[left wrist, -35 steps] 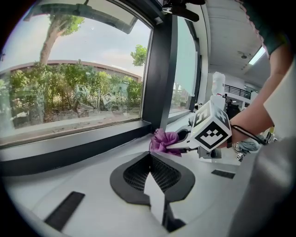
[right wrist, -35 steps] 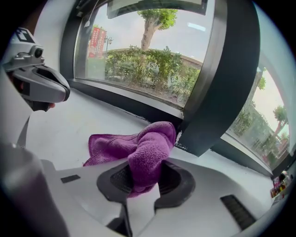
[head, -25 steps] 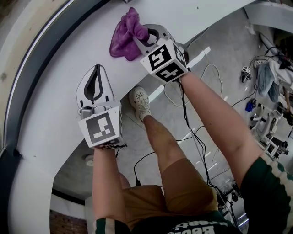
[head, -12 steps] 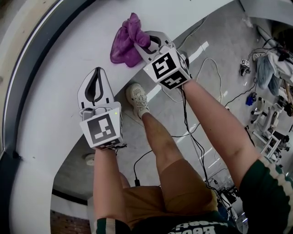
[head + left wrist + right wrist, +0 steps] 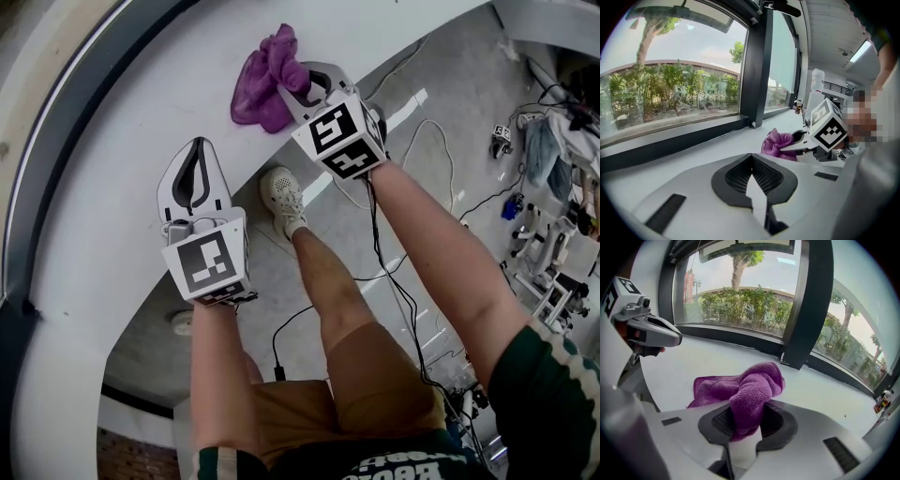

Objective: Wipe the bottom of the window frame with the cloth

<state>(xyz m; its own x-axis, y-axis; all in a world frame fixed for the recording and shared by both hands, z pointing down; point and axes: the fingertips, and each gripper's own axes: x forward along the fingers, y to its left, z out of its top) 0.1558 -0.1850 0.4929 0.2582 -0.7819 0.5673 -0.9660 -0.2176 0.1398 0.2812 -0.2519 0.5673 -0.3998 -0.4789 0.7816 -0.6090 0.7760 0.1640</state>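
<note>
**Curved White Sill Beneath Tall Panes**

A broad, curved white sill (image 5: pixel 103 216) is bordered by a black window frame (image 5: pixel 675 140), which is divided by a black upright post (image 5: pixel 806 310). Green trees and shrubs (image 5: pixel 670 89) are seen in daylight through the large glass panes (image 5: pixel 736 282). Below, a grey concrete floor (image 5: pixel 459 112) is crossed by a white painted stripe (image 5: pixel 410 110). A long ceiling lamp (image 5: pixel 861 50) is lit indoors.

The cloth (image 5: pixel 265 82) lies on the sill (image 5: pixel 112 234) at 12 o'clock, its near end between your right gripper's (image 5: pixel 292 86) jaws. Your left gripper (image 5: pixel 195 150) is over the sill at 10 o'clock, apart from the cloth, with the window frame (image 5: pixel 670 143) beyond it at 9 o'clock.
</note>
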